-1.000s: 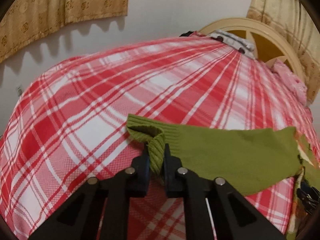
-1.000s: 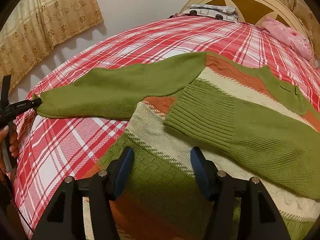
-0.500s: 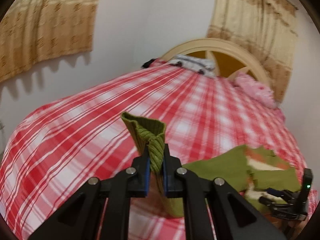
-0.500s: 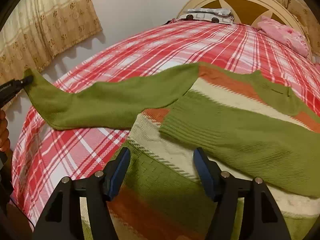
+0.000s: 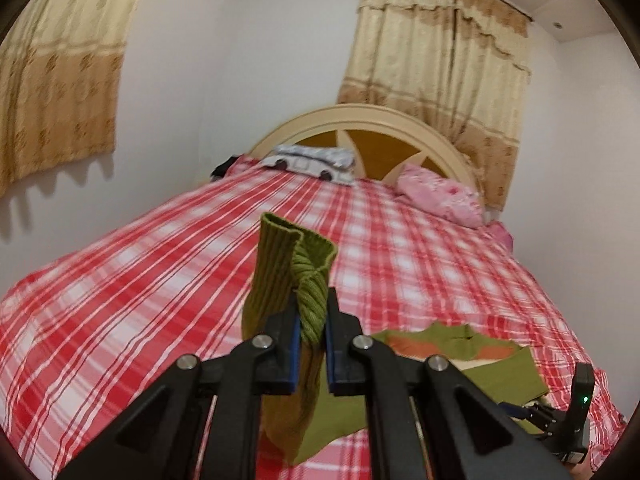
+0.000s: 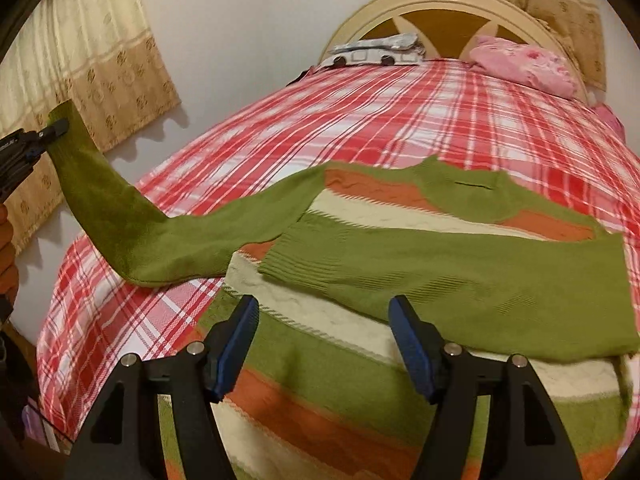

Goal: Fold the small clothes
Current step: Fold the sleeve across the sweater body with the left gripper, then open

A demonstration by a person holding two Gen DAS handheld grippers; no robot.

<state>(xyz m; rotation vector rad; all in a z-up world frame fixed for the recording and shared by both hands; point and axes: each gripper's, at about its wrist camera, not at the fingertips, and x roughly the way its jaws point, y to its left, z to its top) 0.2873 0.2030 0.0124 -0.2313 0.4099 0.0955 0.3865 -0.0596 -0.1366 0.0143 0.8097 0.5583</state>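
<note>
A knitted sweater [image 6: 360, 364] striped green, cream and orange lies flat on the bed. One green sleeve [image 6: 480, 280] is folded across its body. The other sleeve [image 6: 120, 220] rises off the sheet to the upper left, where my left gripper [image 6: 60, 124] holds its end. In the left wrist view my left gripper [image 5: 312, 300] is shut on the ribbed cuff [image 5: 292, 256], which sticks up between the pads. My right gripper [image 6: 324, 312] hovers over the sweater's lower body with its jaws wide apart and nothing between them. It also shows as the right gripper [image 5: 532, 412] beside the sweater [image 5: 460, 344].
The bed has a red plaid sheet [image 6: 360, 128] and a curved cream headboard [image 5: 360, 120]. A pink pillow [image 5: 440, 196] and a car-print pillow [image 5: 312, 162] lie at the head. Curtains [image 5: 436, 60] hang on the walls. A person's hand [image 6: 6, 256] is at the left edge.
My left gripper has risen and swung with the cuff, lifting the sleeve off the sheet. My right gripper's jaws have spread a little wider and it has shifted over the sweater.
</note>
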